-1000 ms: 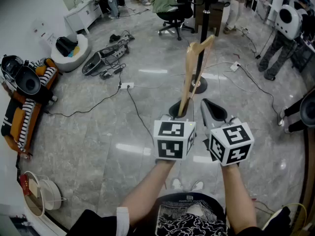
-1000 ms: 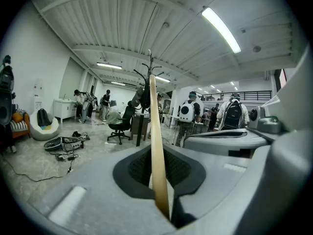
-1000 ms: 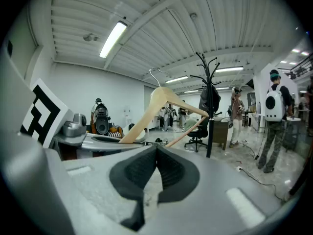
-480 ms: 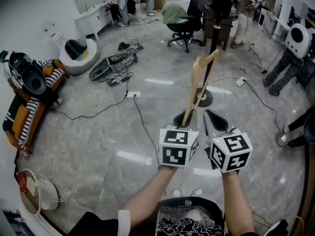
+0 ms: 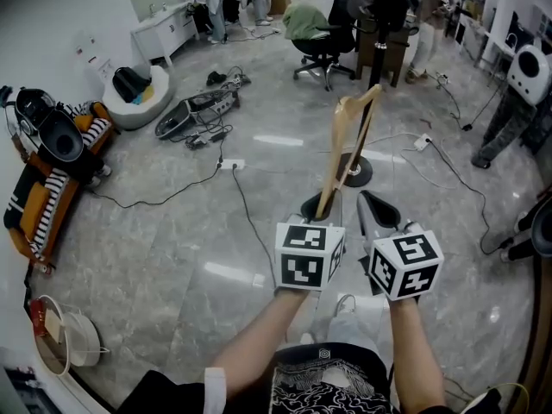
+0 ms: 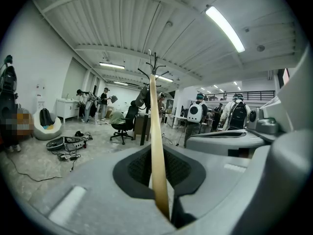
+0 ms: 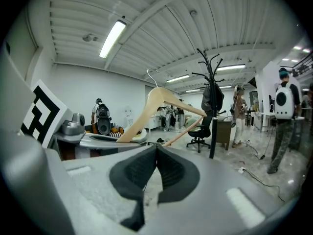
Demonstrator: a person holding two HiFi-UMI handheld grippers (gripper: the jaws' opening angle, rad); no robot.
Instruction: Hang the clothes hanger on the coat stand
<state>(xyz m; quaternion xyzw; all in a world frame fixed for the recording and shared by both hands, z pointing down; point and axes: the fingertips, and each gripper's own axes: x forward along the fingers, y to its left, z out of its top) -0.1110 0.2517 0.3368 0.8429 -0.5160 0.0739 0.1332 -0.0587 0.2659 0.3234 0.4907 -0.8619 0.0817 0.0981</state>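
Jaws of the left gripper (image 5: 316, 207) clamped tight on the wooden hanger (image 5: 343, 136), pinching the end of one arm. Hanger up in the air, rising from the grip toward 12 o'clock with a lean to 1, wire hook at the very top in the right gripper view. Coat stand (image 5: 373, 63) upright on the floor (image 5: 172, 231) beyond, at 12 o'clock, apart from the hanger, with something dark hanging on it. Right gripper (image 5: 373, 202) just beside the left one at its 3 o'clock, jaws closed together on nothing, tips touching. Farther out: office chair (image 5: 321, 48) at 12 o'clock, cables (image 5: 228, 166) trailing across the floor at 10 o'clock.
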